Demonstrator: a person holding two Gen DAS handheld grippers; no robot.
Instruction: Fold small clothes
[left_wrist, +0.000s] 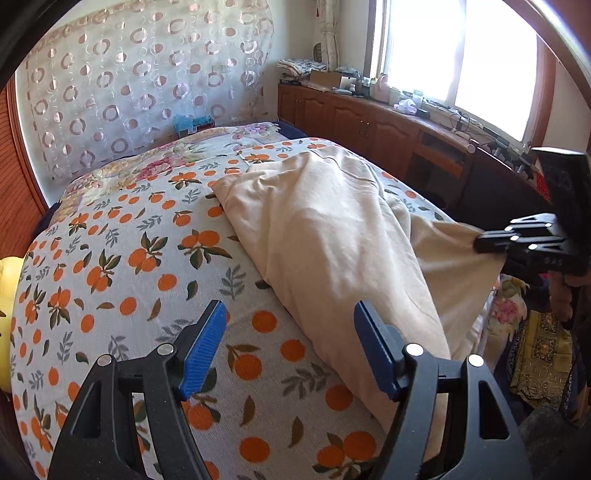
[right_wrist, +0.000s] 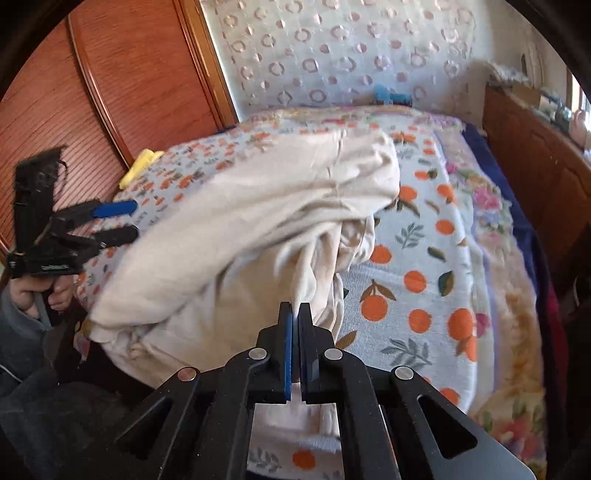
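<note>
A cream garment lies rumpled across a bed cover printed with oranges. In the left wrist view my left gripper is open above the cover. Its right pad is close to the garment's near edge, and nothing is between the fingers. My right gripper is at the right, shut on a corner of the garment, which it pulls taut. In the right wrist view its blue pads pinch the cream fabric at the right gripper tips. The left gripper shows open at the far left.
A yellow item lies at the bed's far edge by a wooden panel. A low wooden cabinet with clutter runs under the window. Patterned cloth hangs beside the bed. A hand holds the left gripper.
</note>
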